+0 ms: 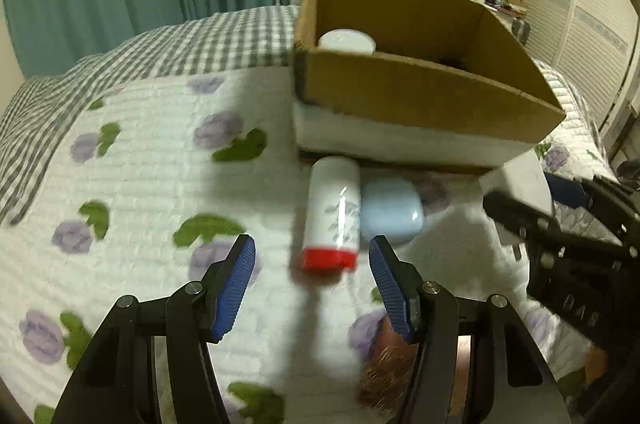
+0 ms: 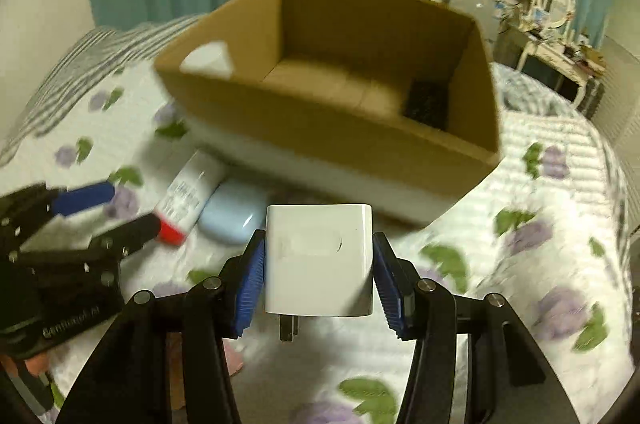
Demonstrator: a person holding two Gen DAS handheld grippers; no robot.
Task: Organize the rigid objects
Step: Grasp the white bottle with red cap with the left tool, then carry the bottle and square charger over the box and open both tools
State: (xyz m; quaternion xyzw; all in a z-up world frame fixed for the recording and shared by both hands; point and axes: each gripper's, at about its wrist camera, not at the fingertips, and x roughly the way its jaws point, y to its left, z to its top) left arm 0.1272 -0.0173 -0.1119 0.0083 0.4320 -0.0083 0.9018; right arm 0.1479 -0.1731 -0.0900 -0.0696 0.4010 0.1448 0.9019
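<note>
A white bottle with a red cap [image 1: 334, 207] lies on the flowered quilt [image 1: 140, 183], with a pale blue rounded case [image 1: 390, 216] touching its right side. My left gripper [image 1: 312, 242] hangs open just before the red cap, gripping nothing. My right gripper [image 2: 319, 236] is shut on a white charger plug [image 2: 320, 260], prongs pointing down, held above the quilt in front of the cardboard box [image 2: 340, 139]. In the right wrist view, the bottle [image 2: 192, 191], the case [image 2: 232, 216] and the left gripper [image 2: 120, 212] sit at left.
The open cardboard box [image 1: 420, 95] stands on the bed behind the bottle. It holds a white round object [image 1: 346, 41] at its left and a black object [image 2: 428, 103] at its right corner. Teal curtains and a cluttered dresser lie beyond the bed.
</note>
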